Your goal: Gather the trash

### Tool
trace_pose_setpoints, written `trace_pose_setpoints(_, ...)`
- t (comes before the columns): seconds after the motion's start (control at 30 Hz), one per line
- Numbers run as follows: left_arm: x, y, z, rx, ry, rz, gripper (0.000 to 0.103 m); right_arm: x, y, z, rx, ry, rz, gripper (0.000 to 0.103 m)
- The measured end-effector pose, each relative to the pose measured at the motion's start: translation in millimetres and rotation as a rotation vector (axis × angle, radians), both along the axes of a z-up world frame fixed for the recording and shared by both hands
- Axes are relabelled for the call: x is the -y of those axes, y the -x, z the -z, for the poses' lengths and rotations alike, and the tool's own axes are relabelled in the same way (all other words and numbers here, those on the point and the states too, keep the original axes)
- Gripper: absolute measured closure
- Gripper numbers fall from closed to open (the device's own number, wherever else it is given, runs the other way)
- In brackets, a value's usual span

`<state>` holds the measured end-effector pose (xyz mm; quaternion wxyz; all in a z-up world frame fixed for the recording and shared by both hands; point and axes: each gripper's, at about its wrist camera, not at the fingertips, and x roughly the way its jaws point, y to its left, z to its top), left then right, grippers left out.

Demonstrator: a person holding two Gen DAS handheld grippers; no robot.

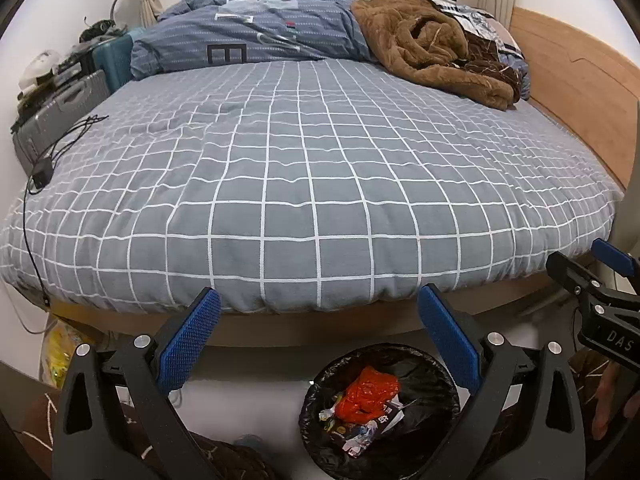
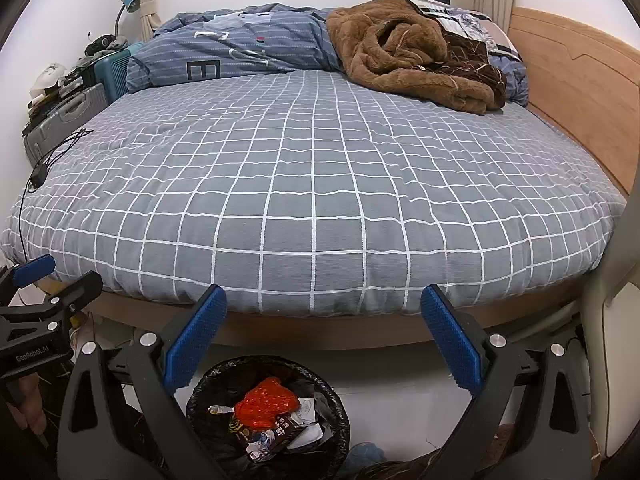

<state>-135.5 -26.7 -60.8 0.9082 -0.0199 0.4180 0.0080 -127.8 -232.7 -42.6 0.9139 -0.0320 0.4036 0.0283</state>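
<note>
While both the left hand-held gripper (image 1: 318, 322) and right hand-held gripper (image 2: 322, 320) gape wide and empty, the round black-lined trash bin (image 1: 436, 364) holding red crumpled plastic (image 1: 370, 394) sits on the floor just below them, no loose trash visible nearby.

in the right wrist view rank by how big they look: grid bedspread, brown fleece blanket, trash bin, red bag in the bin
1. Grid bedspread, fills most of the frame.
2. Brown fleece blanket and trash bin: look about alike; the bin sits much nearer the camera and is partly cut off, so unranked.
3. Red bag, smallest, inside the bin.
</note>
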Motion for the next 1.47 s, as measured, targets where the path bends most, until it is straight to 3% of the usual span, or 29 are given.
trace_pose_setpoints(0.37, -4.5, 0.4, -0.6, -0.010, 0.029, -0.019, 0.006, -2.7, -0.7, 0.8, -0.001, 0.002, -0.006, 0.009)
trace_pose_setpoints(1.47, -2.5, 1.2, -0.7, -0.011, 0.008, -0.003, 0.006, -3.7, -0.4, 2.5, 0.000, 0.004, -0.012, 0.009)
